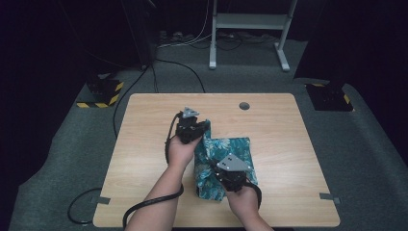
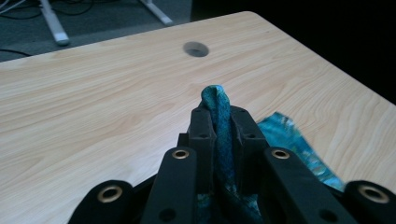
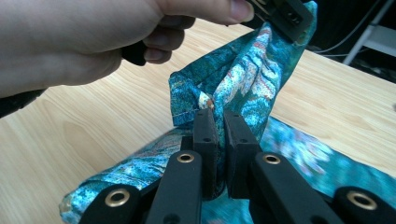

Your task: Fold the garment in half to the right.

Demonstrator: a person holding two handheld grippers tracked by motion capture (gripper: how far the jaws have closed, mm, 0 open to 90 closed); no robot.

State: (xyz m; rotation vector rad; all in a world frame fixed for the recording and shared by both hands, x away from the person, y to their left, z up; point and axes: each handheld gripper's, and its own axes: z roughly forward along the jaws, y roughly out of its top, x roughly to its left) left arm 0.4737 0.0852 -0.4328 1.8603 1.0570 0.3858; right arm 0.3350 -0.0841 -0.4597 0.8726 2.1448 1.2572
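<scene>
A teal patterned cloth (image 1: 226,154) lies partly folded on the middle of the wooden table (image 1: 144,159). My left gripper (image 1: 192,126) is shut on the cloth's far corner and holds it lifted; in the left gripper view a ridge of cloth (image 2: 218,116) sticks up between the closed jaws. My right gripper (image 1: 230,174) is shut on the cloth's near edge. In the right gripper view the cloth (image 3: 243,79) rises from the jaws toward the other hand (image 3: 84,42), which holds the left gripper above.
A round cable hole (image 1: 244,105) sits near the table's far edge. Cables (image 1: 144,204) trail from both grippers off the near side. A white metal frame (image 1: 250,24) stands on the floor beyond the table, with hazard-striped bases (image 1: 101,94) on either side.
</scene>
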